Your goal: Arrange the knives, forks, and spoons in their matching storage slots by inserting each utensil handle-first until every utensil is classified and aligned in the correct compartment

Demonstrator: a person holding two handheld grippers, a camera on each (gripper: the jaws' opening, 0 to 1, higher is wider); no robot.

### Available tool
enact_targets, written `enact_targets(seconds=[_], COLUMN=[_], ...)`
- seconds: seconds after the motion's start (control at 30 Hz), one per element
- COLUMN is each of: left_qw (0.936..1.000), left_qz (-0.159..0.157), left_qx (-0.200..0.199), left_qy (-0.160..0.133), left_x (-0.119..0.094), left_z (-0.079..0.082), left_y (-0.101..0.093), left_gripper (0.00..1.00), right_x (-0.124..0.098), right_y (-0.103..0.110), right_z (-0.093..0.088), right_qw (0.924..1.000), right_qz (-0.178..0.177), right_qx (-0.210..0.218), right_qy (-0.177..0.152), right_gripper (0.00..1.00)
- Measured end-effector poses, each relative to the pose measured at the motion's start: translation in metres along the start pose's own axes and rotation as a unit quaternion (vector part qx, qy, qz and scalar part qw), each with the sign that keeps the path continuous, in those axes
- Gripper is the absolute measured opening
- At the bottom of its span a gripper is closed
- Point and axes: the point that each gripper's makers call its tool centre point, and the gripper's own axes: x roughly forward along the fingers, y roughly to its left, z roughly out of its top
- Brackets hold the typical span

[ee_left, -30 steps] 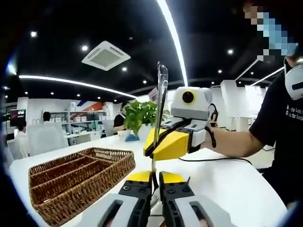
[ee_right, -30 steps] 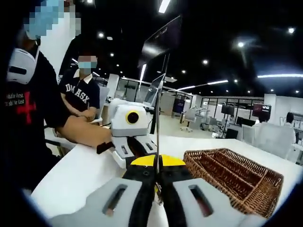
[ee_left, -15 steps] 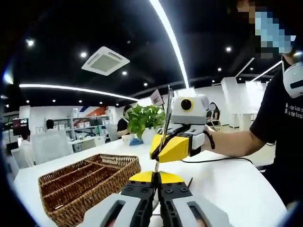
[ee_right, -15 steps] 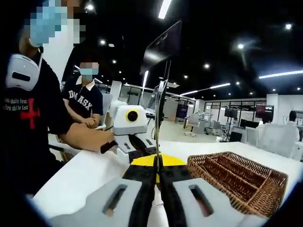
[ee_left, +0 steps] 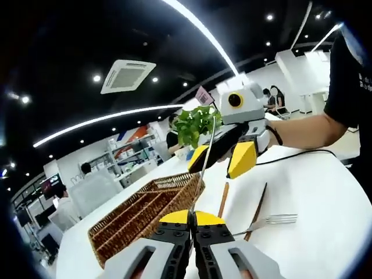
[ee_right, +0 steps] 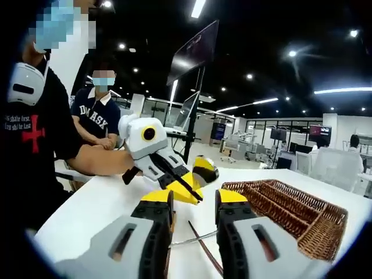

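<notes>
Your left gripper [ee_left: 192, 215] clamps one thin steel utensil [ee_left: 204, 160]; your right gripper [ee_right: 194, 197] gapes. One brown wicker tray [ee_left: 139, 212] lies beside; one fork [ee_left: 268, 221] on the table ahead.

My left gripper view looks up along its jaws, close over the white table [ee_left: 325, 192], the wicker tray [ee_left: 139, 210] just ahead-left. My right gripper view faces the opposite way, sharing that tray [ee_right: 290, 215] and table [ee_right: 93, 215].

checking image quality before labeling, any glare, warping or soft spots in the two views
Left gripper view: ceiling light strip blown out and bowed by the fisheye; wicker tray sharp, thin utensil in the left gripper faint. Right gripper view: dim ceiling, spotlights flaring; right gripper soft up close, tray clear.
</notes>
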Motion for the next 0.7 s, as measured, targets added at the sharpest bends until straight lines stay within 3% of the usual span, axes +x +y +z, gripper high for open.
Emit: enact_targets(seconds=[0.23, 0.37, 0.57, 0.63, 0.7], left_qw=[0.9997, 0.9994, 0.9996, 0.9995, 0.9991], left_qz=[0.004, -0.007, -0.008, -0.019, -0.015], left_qx=[-0.003, -0.001, 0.004, 0.01, 0.019], left_qy=[0.024, 0.034, 0.027, 0.022, 0.034], left_x=[-0.005, -0.003, -0.003, -0.001, 0.0], left_z=[-0.012, -0.017, -0.014, -0.013, -0.016], left_y=[0.006, 0.0, -0.001, -0.006, -0.006], left_gripper=[0.0, 0.0, 0.0, 0.01, 0.01], right_x=[-0.002, -0.002, -0.005, -0.004, -0.002], right_y=[-0.004, -0.004, 0.003, 0.012, 0.012], right_z=[0.007, 0.013, 0.017, 0.026, 0.02], right_qw=[0.9998, 0.9991, 0.9992, 0.9974, 0.9984], right_qz=[-0.015, -0.022, 0.008, 0.033, 0.03], right_qx=[-0.007, -0.024, -0.008, 0.014, -0.01], right_qy=[-0.015, -0.026, -0.038, -0.062, -0.046], right_gripper=[0.32, 0.13, 0.06, 0.01, 0.01])
